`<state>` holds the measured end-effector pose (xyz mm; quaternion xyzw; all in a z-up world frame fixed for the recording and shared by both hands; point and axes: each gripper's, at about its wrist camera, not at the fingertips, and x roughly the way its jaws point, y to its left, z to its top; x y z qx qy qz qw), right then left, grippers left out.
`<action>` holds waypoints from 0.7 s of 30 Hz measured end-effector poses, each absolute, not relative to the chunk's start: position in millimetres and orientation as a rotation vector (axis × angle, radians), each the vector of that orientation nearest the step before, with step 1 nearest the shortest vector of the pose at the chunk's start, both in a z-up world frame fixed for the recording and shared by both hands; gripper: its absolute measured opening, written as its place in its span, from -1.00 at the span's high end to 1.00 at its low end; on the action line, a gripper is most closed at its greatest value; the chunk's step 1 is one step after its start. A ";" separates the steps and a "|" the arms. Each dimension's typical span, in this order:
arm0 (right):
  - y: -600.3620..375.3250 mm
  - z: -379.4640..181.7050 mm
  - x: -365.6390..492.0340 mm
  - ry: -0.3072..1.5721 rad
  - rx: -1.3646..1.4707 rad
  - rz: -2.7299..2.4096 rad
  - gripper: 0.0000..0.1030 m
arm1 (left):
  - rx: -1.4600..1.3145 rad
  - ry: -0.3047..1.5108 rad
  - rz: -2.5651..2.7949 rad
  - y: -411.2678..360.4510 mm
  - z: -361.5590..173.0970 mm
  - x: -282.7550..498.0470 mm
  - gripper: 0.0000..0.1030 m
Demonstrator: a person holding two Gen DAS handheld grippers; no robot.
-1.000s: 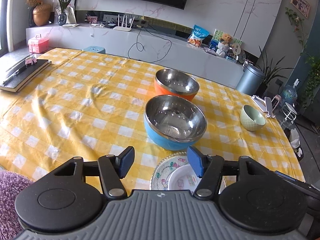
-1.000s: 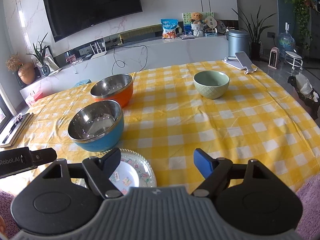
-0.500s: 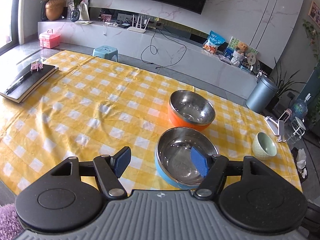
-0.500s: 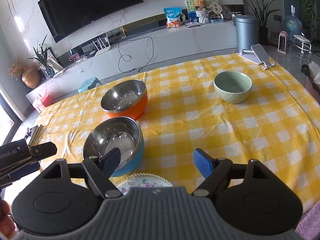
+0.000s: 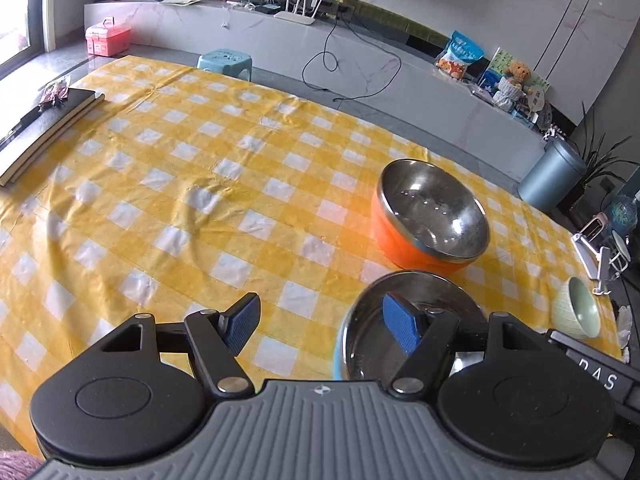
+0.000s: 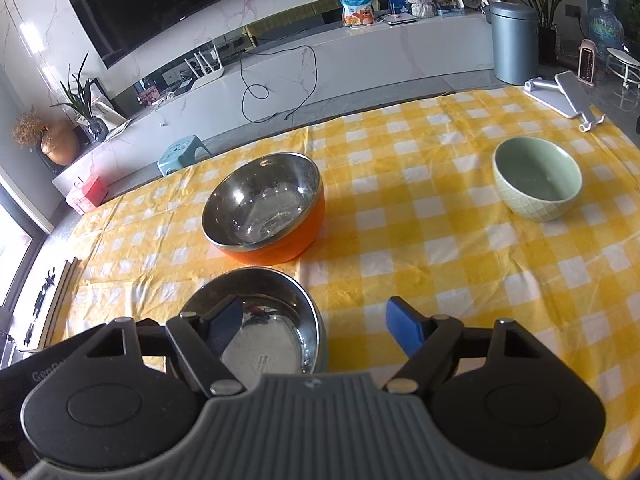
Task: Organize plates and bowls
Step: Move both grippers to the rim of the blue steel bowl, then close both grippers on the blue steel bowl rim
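Observation:
A blue bowl (image 5: 440,292) with a steel inside sits nearest on the yellow checked tablecloth (image 5: 180,184). My left gripper (image 5: 320,322) is open above its left rim, right pad over the inside, left pad over the cloth. My right gripper (image 6: 314,322) is open above the blue bowl's (image 6: 260,344) right rim, left pad over the inside, right pad outside. Neither touches it that I can tell. Behind stands an orange bowl (image 5: 432,216) (image 6: 264,204), also steel-lined. A pale green bowl (image 5: 578,312) (image 6: 536,180) sits far right. No plate shows in either view.
A dark notebook (image 5: 44,124) lies at the table's left edge. A white phone stand (image 6: 560,96) sits at the far right corner. Beyond the far edge are a blue stool (image 5: 226,62), a grey bin (image 6: 514,40) and a long white counter.
Both grippers have moved forward over the table. The patterned plate near the front edge has dropped out of view beneath them, and the blue bowl now lies under their fingers.

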<state>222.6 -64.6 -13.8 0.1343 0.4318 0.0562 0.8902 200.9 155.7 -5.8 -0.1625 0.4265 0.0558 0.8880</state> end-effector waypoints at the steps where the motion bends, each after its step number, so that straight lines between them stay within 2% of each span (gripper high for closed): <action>1: -61.8 -19.3 228.3 0.912 0.272 0.113 -0.47 | -0.337 0.889 0.122 157.1 -8.9 204.2 -0.58; 4: -60.4 -37.5 242.9 0.966 0.310 0.130 -0.29 | -0.380 0.907 0.093 162.3 -23.9 210.4 -0.51; 9: -57.4 -56.4 256.6 1.020 0.347 0.137 -0.22 | -0.447 0.961 0.060 164.2 -40.7 221.3 -0.37; 10: -57.3 -58.3 258.2 1.029 0.359 0.145 -0.11 | -0.451 0.963 0.056 163.0 -41.2 222.1 -0.26; 14: -57.1 -64.2 260.6 1.060 0.360 0.140 0.19 | -0.414 0.972 0.022 153.7 -40.3 226.0 -0.06; 15: -57.9 -66.3 261.4 1.072 0.365 0.143 0.21 | -0.409 0.971 0.022 152.2 -40.7 225.9 0.10; 17: -60.0 -71.7 261.4 1.090 0.389 0.150 0.42 | -0.402 0.984 0.011 148.3 -44.8 227.6 0.19; 18: -61.0 -74.4 260.6 1.097 0.407 0.162 0.44 | -0.403 0.993 0.004 146.5 -47.7 228.7 0.30; 21: -63.6 -77.0 258.7 1.098 0.427 0.180 0.45 | -0.410 1.002 -0.020 143.0 -54.1 230.7 0.43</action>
